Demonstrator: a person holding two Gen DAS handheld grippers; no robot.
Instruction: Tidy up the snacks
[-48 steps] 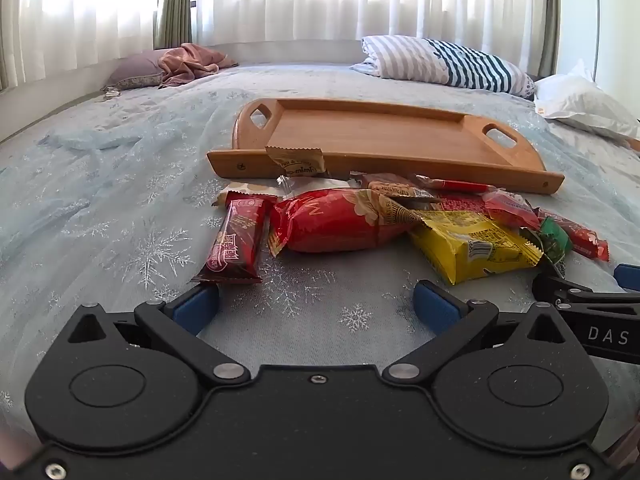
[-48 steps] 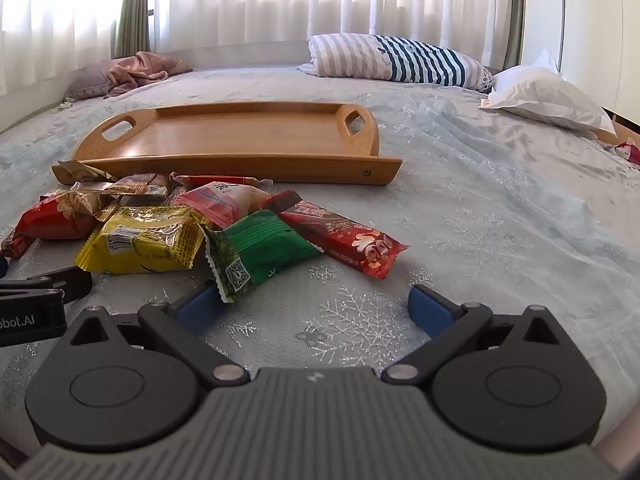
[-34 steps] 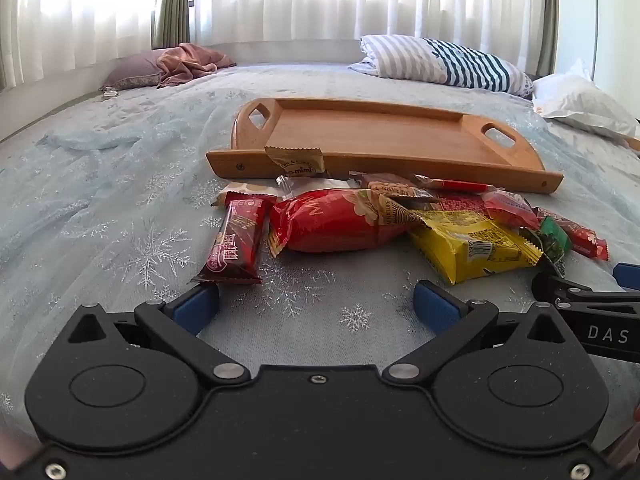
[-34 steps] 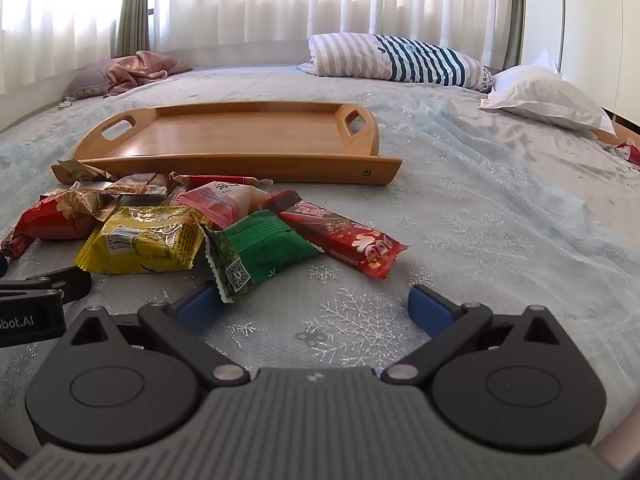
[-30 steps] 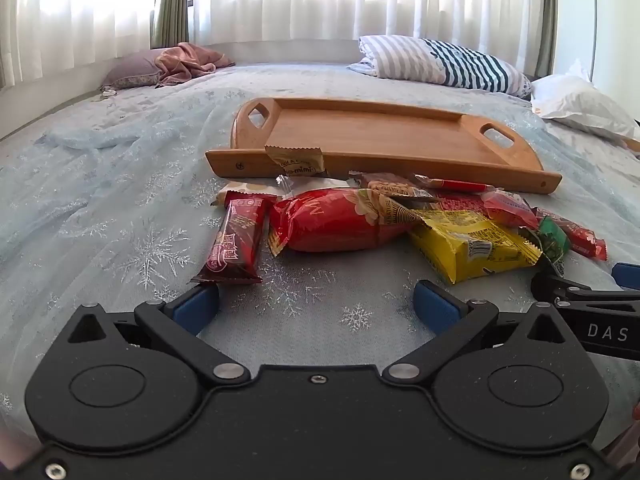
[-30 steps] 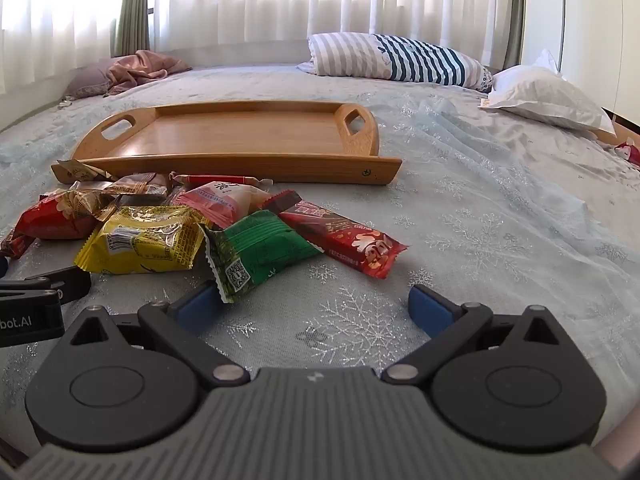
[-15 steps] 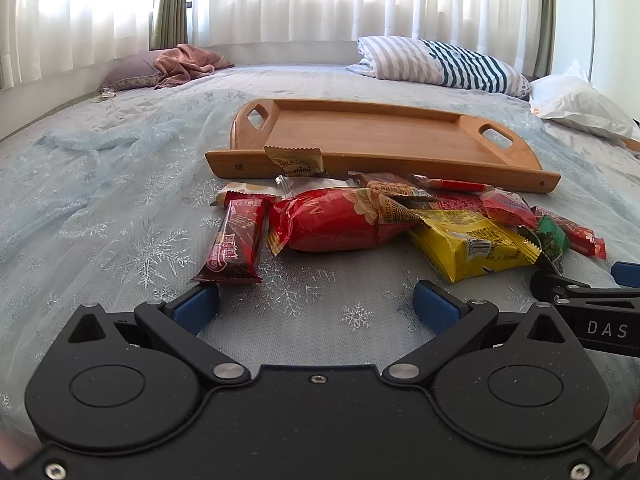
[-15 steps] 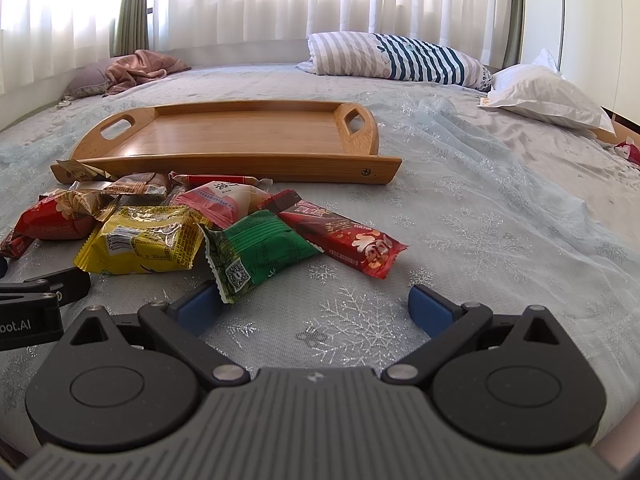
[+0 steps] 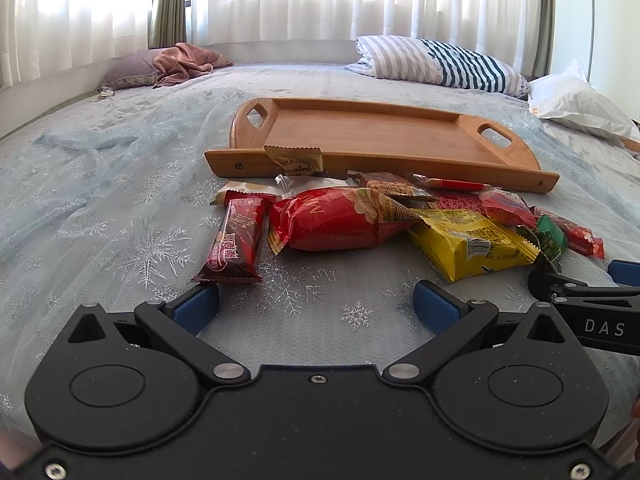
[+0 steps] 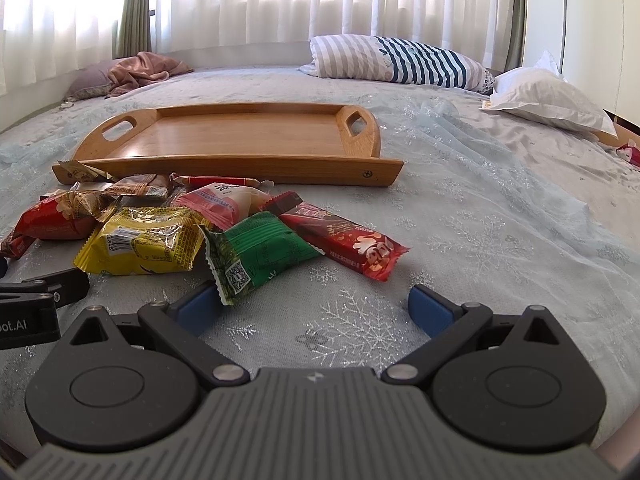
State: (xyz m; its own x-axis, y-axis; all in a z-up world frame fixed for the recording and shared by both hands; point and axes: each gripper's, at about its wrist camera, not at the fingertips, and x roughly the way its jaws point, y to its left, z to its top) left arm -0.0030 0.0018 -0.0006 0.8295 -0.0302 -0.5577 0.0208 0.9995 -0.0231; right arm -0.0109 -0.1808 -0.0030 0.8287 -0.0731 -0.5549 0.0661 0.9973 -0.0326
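A wide bed (image 9: 120,184) filled the room, its pale blue snowflake cover crinkled, sheer white curtains (image 10: 320,0) glowing behind a striped pillow (image 10: 400,60). On it lay a smooth, bare wooden tray (image 9: 372,136) with cut-out handles. Glossy snack packets (image 10: 168,224) sprawled just before its near rim: puffy red, crinkly yellow, green. The left gripper (image 9: 316,306) and right gripper (image 10: 314,306) hung wide apart, holding nothing.
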